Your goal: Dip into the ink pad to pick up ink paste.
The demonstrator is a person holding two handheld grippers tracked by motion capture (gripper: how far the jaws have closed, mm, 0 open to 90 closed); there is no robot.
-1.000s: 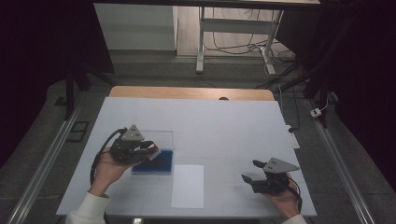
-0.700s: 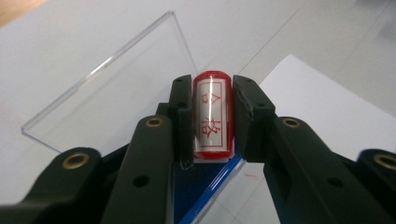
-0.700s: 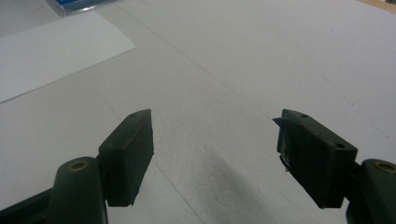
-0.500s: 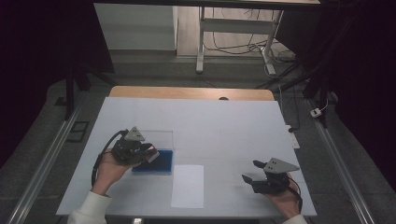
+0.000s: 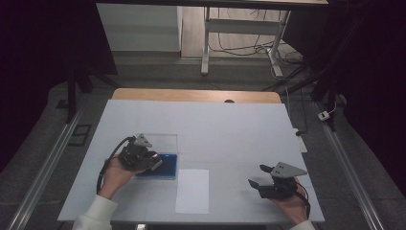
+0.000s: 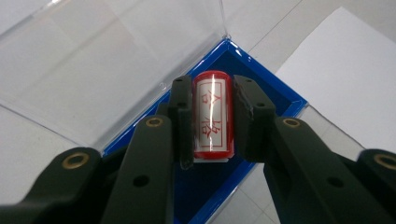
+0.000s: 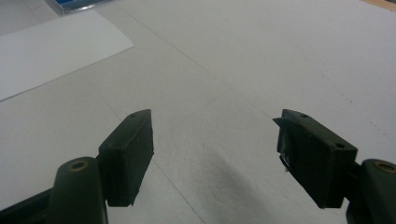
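Now: left claw [image 6: 212, 116] grips one red stamp [image 6: 212, 114] over one blue case [image 6: 275, 100]; right claw [image 7: 215, 158] agape.

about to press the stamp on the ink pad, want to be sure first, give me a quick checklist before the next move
1. Red stamp clamped between the left gripper pads: ok.
2. Clear lid of the blue ink pad case folded open: ok.
3. Stamp face aimed down at the pad: ok, it hangs over the blue tray.
4. Stamp touching the ink: cannot tell.
5. White paper sheet flat beside the case: ok.
6. Right gripper open, holding nothing, away from the case: ok.
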